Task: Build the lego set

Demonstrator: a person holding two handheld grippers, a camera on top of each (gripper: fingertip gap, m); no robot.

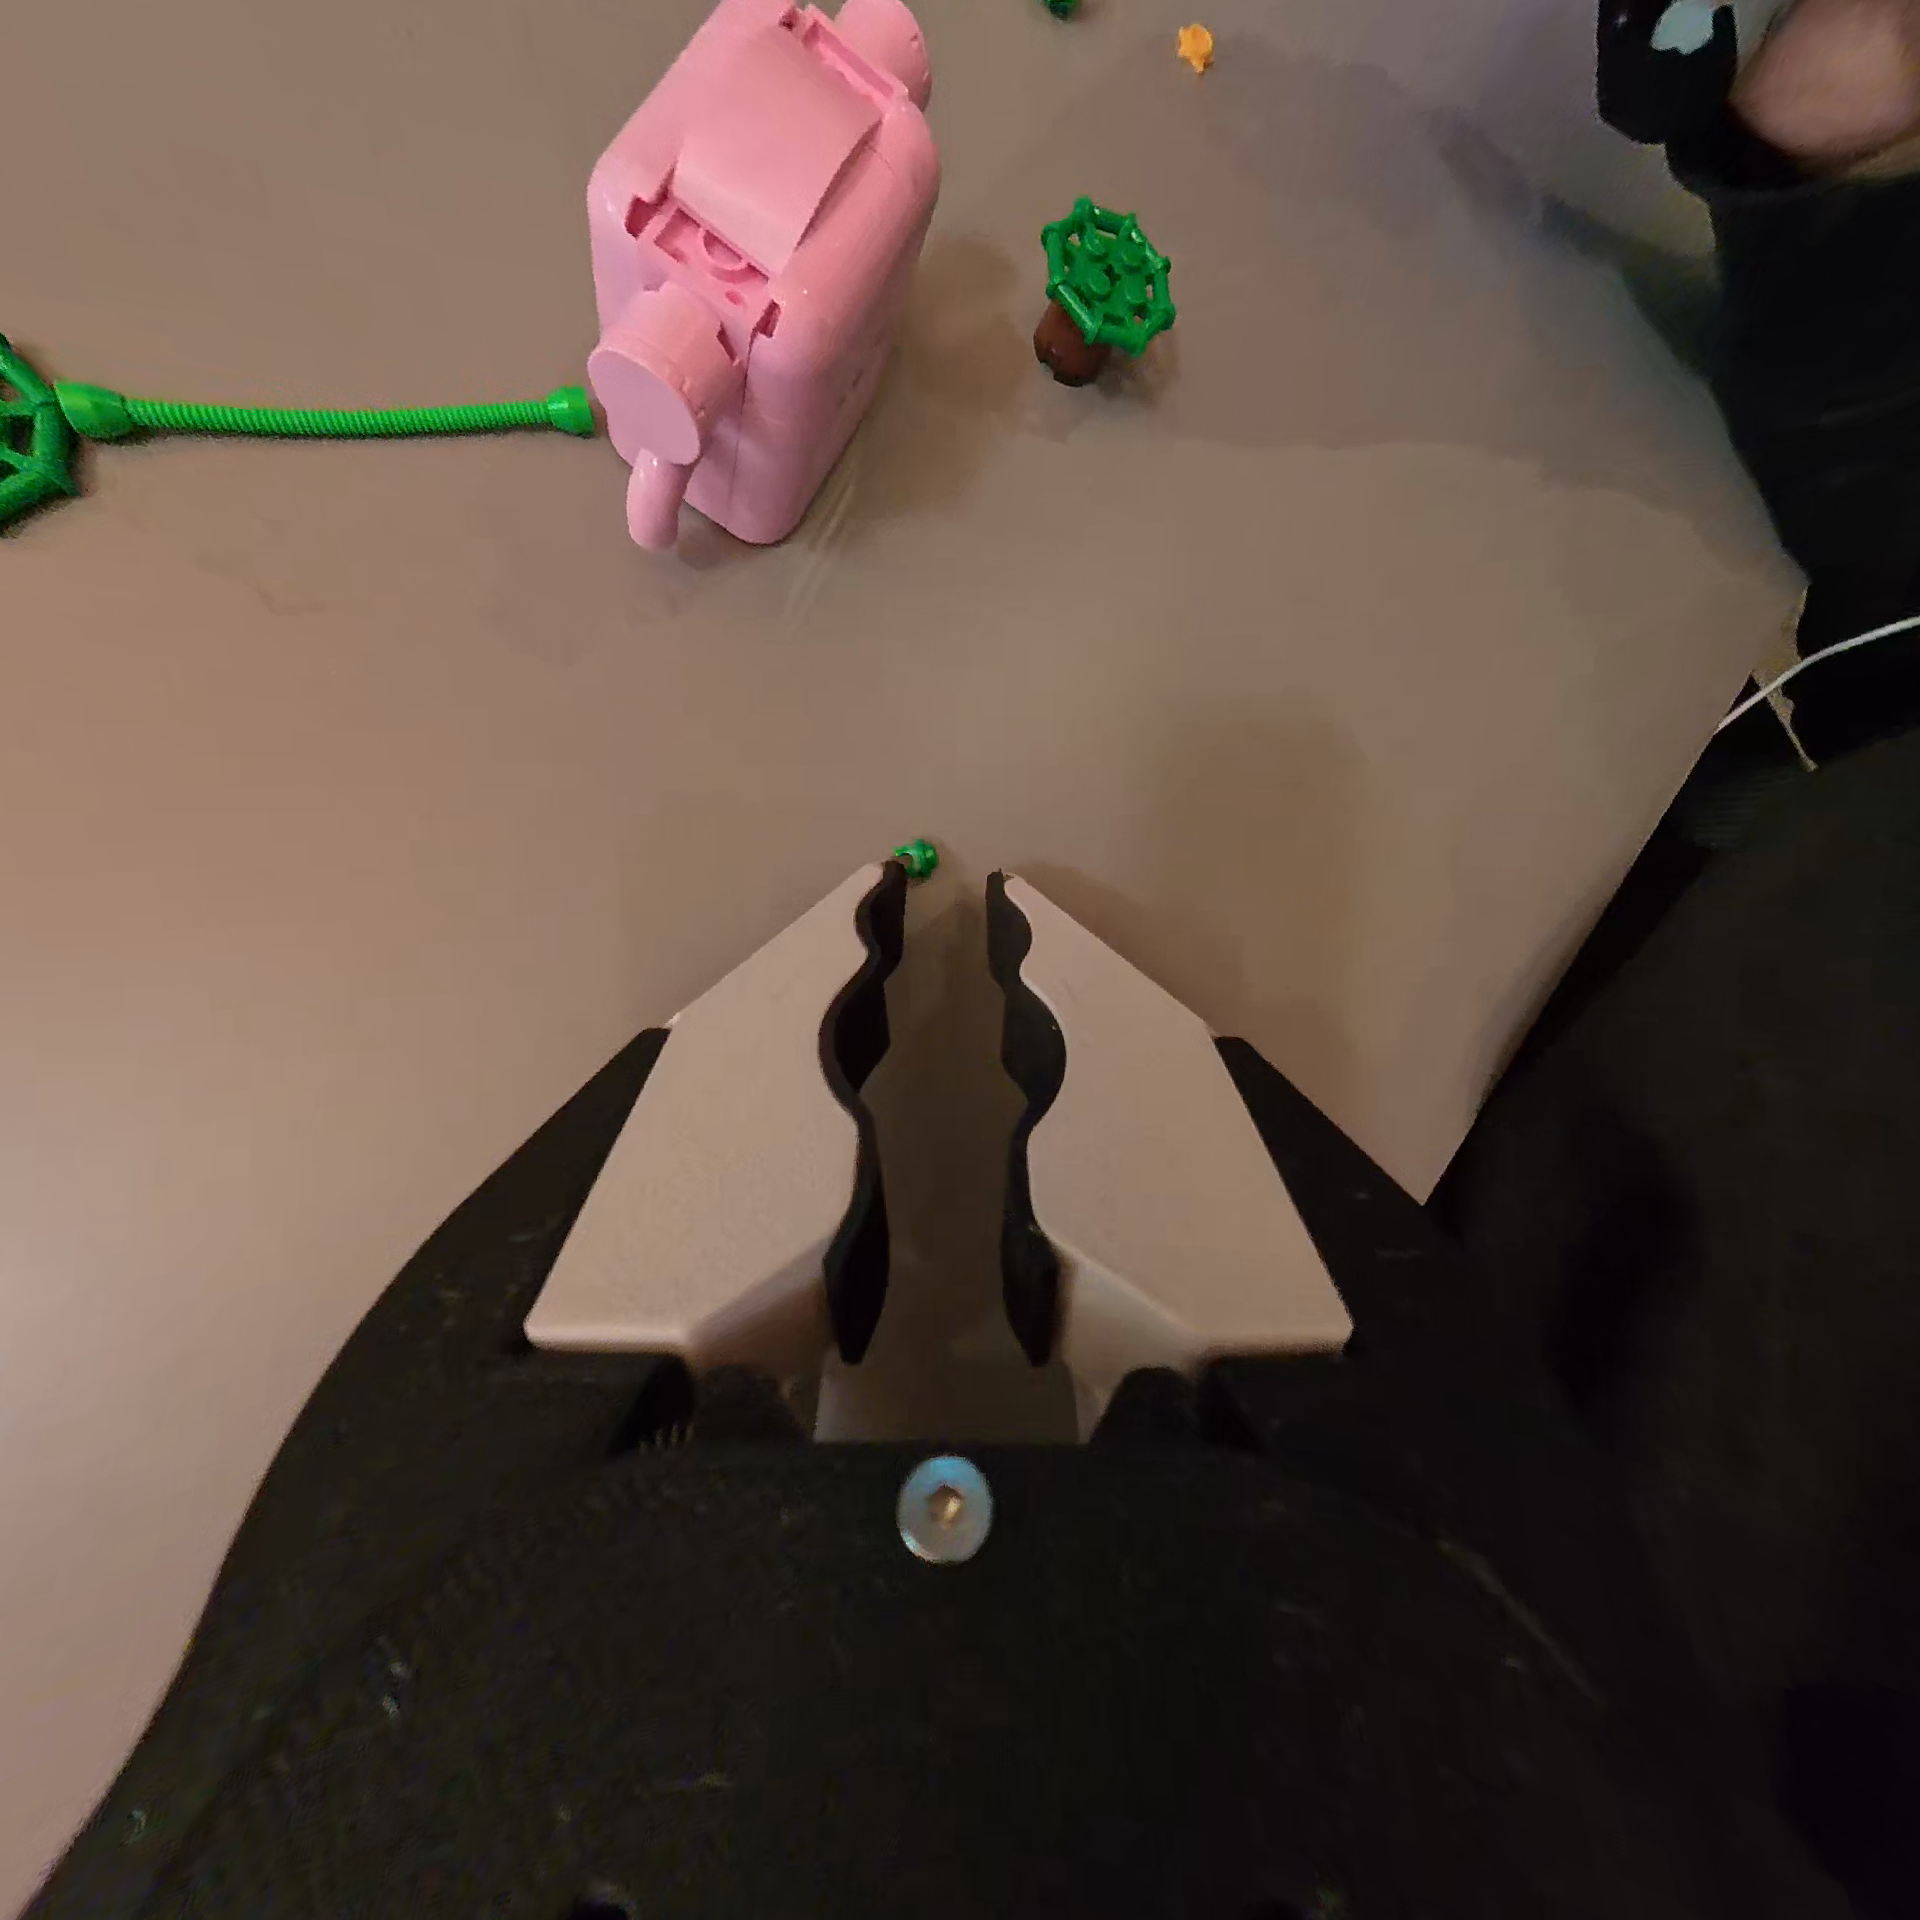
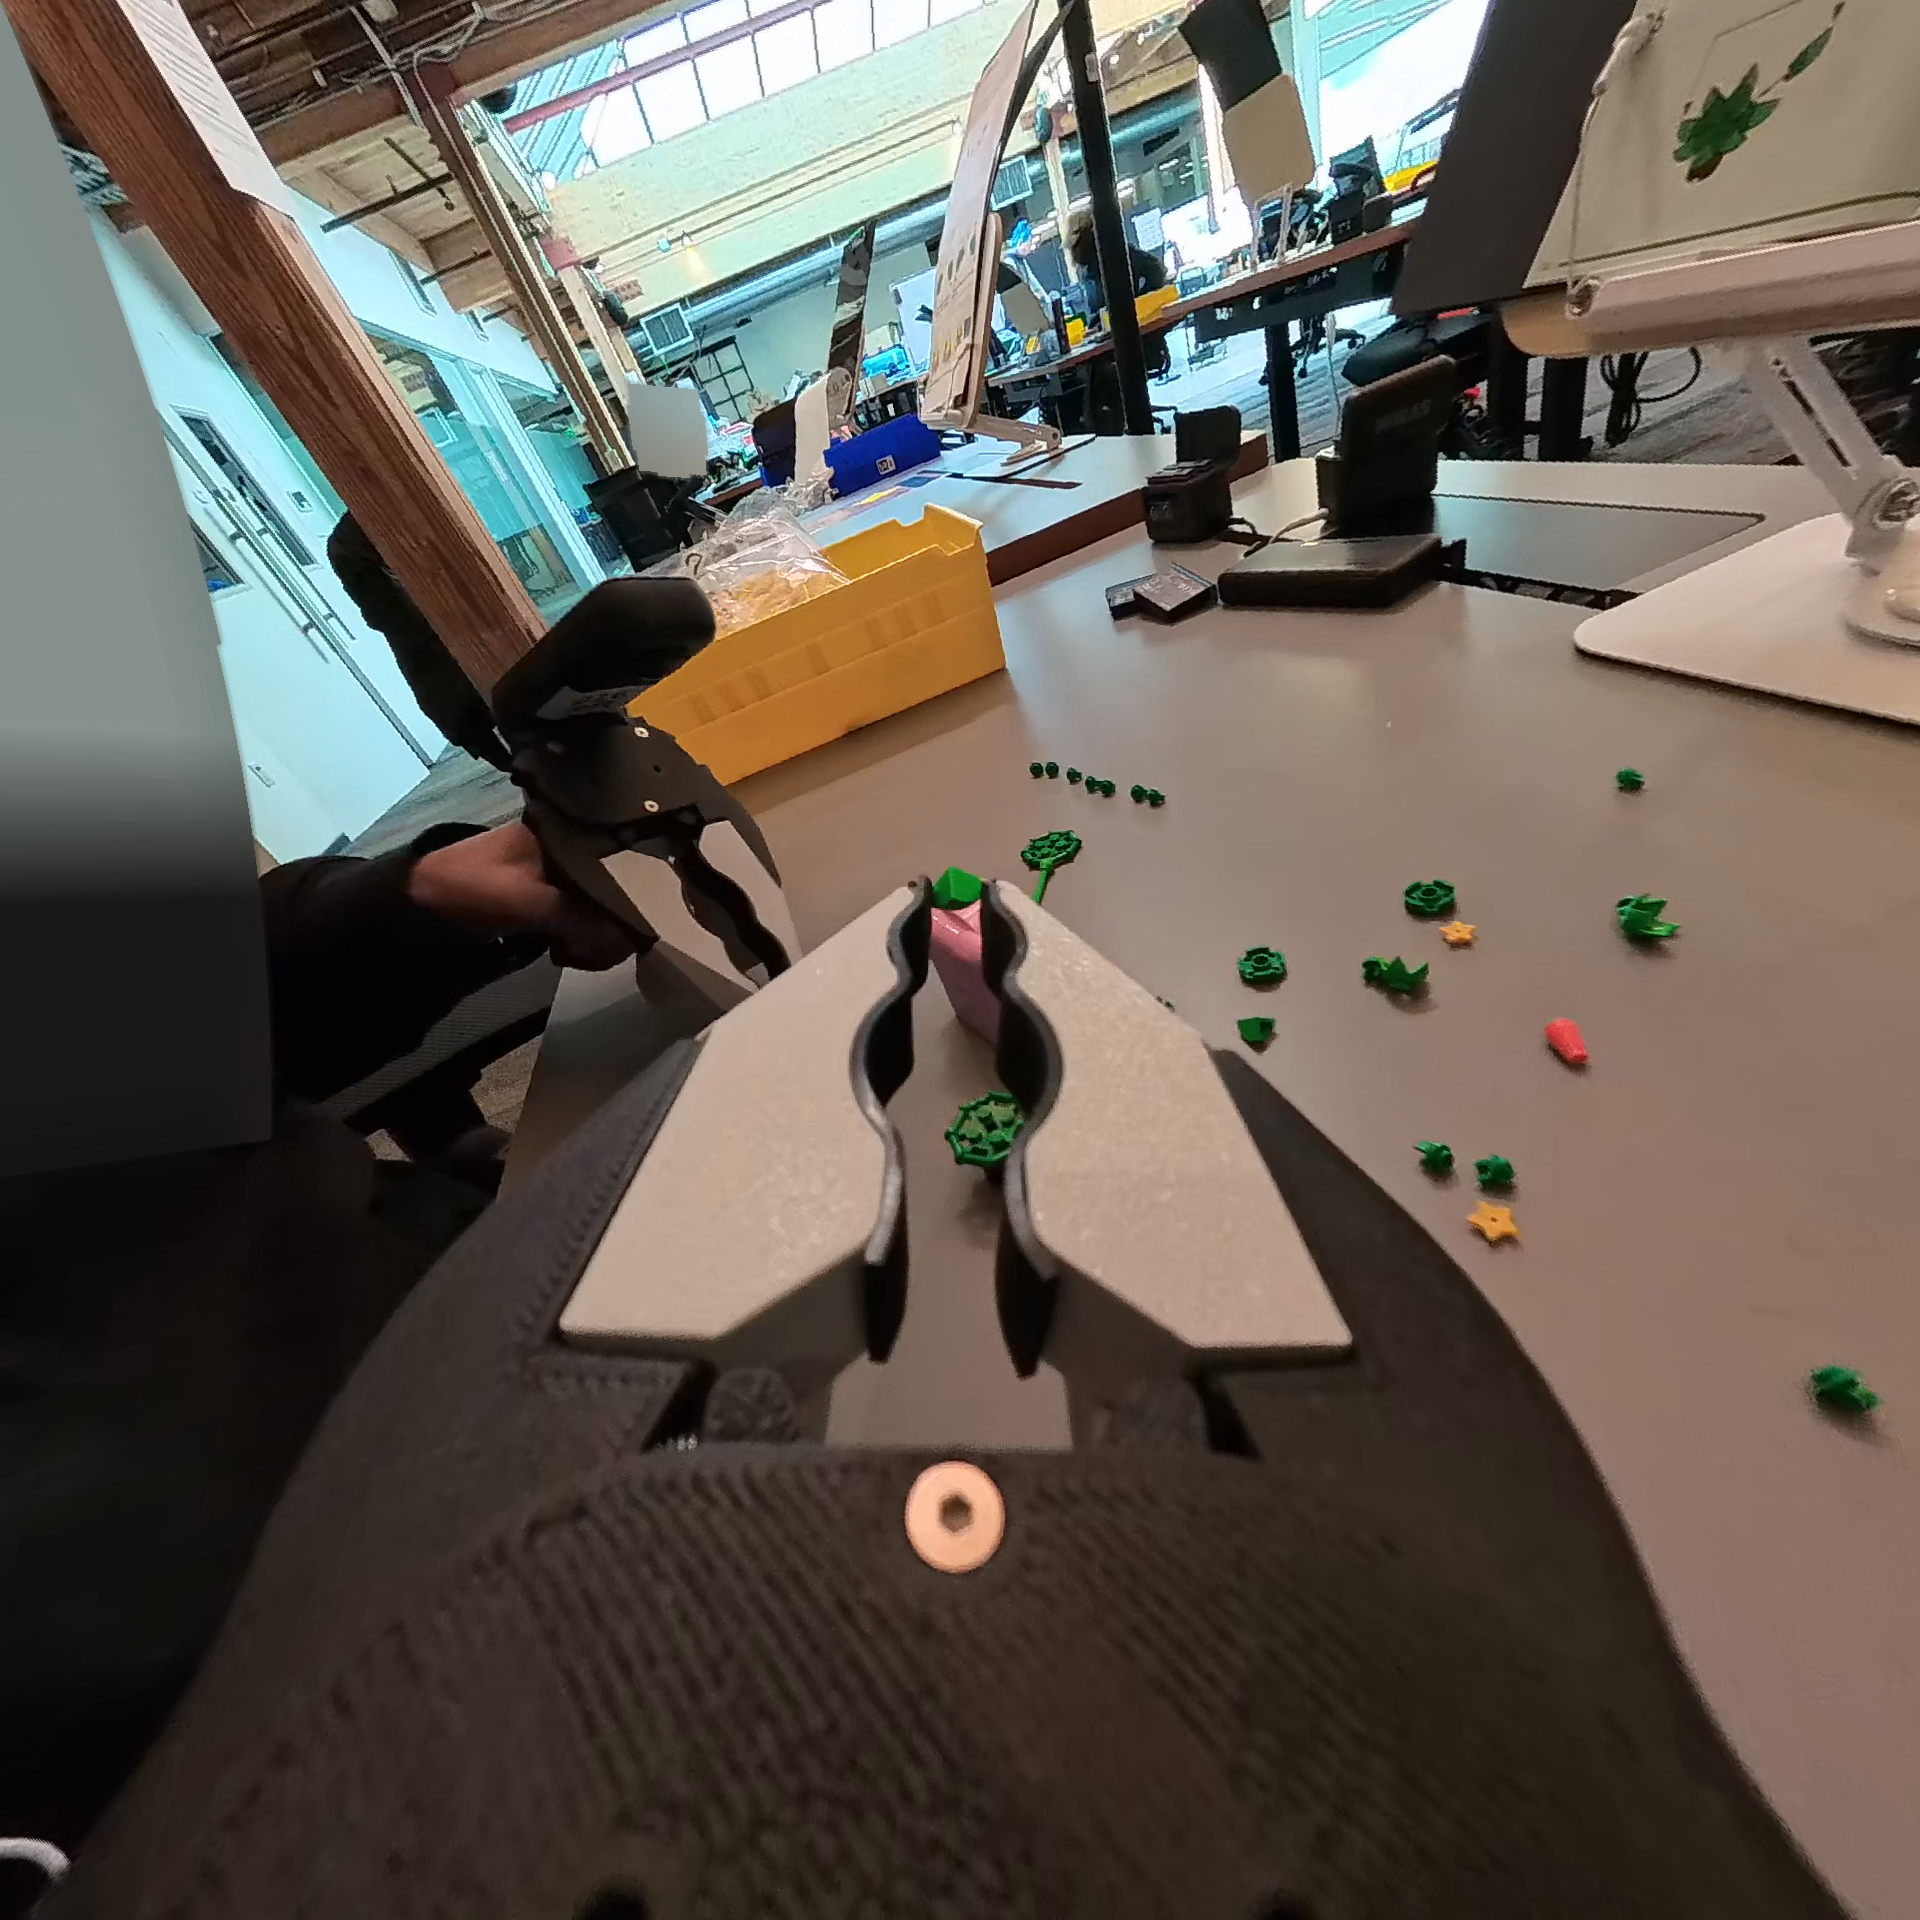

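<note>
In the left wrist view my left gripper is low over the grey table, its jaws a narrow gap apart and empty. A tiny green piece lies on the table, touching the tip of the left finger. Farther off are the pink build, a green stem ending beside it, and a green web leaf on a brown stub. In the right wrist view my right gripper pinches a small green piece at its tips. The pink build and the web leaf show through the jaw gap.
Several loose green pieces, orange stars and a red piece are scattered on the right. A yellow bin stands at the back left and a white monitor base at the back right. The table edge runs close on my left gripper's right. The left gripper's tips are roughly 20 cm from the right gripper's.
</note>
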